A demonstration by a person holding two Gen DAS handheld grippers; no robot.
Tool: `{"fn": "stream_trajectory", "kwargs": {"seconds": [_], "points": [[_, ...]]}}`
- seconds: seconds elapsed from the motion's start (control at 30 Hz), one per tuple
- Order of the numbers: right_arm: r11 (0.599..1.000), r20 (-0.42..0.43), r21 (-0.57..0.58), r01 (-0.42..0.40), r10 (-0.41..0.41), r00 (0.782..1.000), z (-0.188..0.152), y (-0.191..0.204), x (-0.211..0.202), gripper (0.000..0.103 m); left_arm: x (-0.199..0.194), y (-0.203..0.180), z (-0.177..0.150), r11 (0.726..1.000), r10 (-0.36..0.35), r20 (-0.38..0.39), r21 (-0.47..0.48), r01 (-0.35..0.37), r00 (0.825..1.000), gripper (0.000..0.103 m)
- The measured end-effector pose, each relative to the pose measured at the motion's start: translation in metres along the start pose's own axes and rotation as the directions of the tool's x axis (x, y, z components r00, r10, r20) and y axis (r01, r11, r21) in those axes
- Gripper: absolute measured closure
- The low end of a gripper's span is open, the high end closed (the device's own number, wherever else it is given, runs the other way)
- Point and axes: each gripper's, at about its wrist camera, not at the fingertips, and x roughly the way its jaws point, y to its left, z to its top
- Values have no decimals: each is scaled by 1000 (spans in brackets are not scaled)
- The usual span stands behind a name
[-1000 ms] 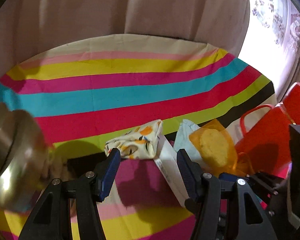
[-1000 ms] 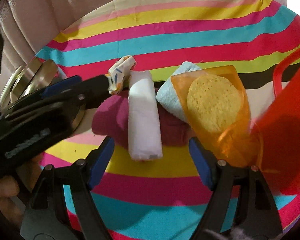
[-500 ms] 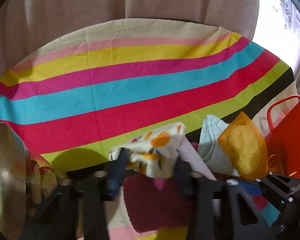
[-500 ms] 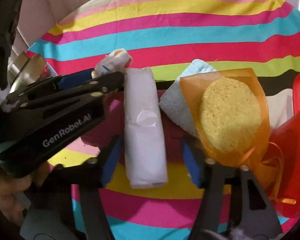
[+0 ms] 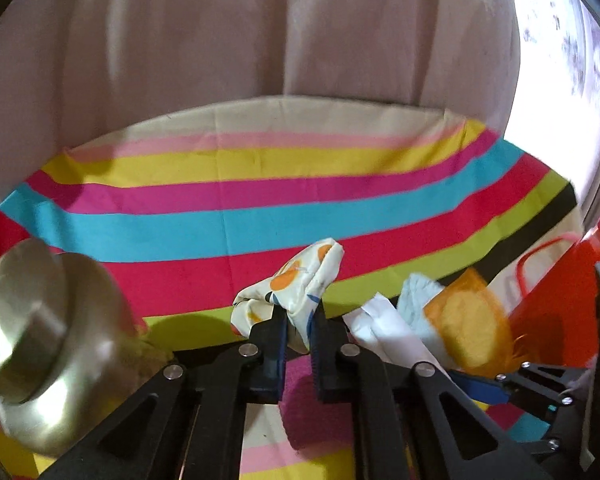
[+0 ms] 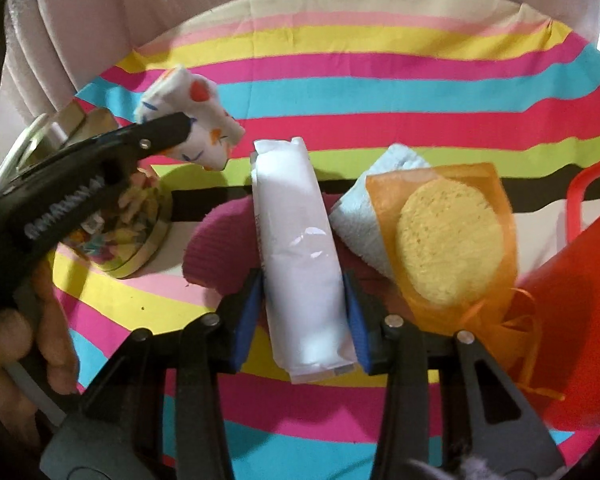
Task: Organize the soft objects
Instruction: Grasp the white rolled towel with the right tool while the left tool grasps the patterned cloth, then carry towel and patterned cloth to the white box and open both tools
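I'm pinching the printed cloth (image 5: 296, 288) in the left gripper (image 5: 298, 340) above the striped tablecloth (image 5: 260, 216), while the right gripper (image 6: 304, 312) is closing around the white packet (image 6: 300, 248) lying on the magenta cloth (image 6: 220, 240); slick wrap, I'm risking it squirting out or snagging that cloth.

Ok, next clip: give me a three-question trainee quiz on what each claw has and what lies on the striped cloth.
1. True or false: the left claw is shut on the patterned cloth.
2. What lies between the right claw fingers? A) yellow sponge B) white packet C) blue towel
3. Fill in: the yellow sponge sits inside an ___ mesh bag.

Key: 1 true. 2 B, the white packet; the claw is closing on it. 3 orange.
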Motion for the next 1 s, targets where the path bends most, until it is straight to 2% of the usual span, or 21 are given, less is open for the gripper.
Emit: {"fn": "stream_trajectory", "kwargs": {"seconds": [0.27, 0.43, 0.6, 0.8, 1.0], "points": [[998, 76, -57, 11, -7, 997, -13, 17, -53, 59, -62, 3, -8, 994, -57, 80, -90, 64, 995, 93], [998, 82, -68, 4, 1, 997, -30, 24, -78, 59, -95, -6, -27, 991, -68, 98, -112, 79, 993, 93], [999, 70, -50, -8, 11, 997, -56, 15, -106, 59, -115, -19, -46, 987, -86, 90, -126, 97, 992, 93], [999, 77, -26, 21, -19, 997, -88, -12, -150, 59, -144, -42, -67, 976, -147, 97, -145, 160, 984, 93], [993, 86, 51, 102, -106, 991, -124, -66, -196, 58, -168, -74, -80, 960, -236, 97, -135, 247, 967, 93]]}}
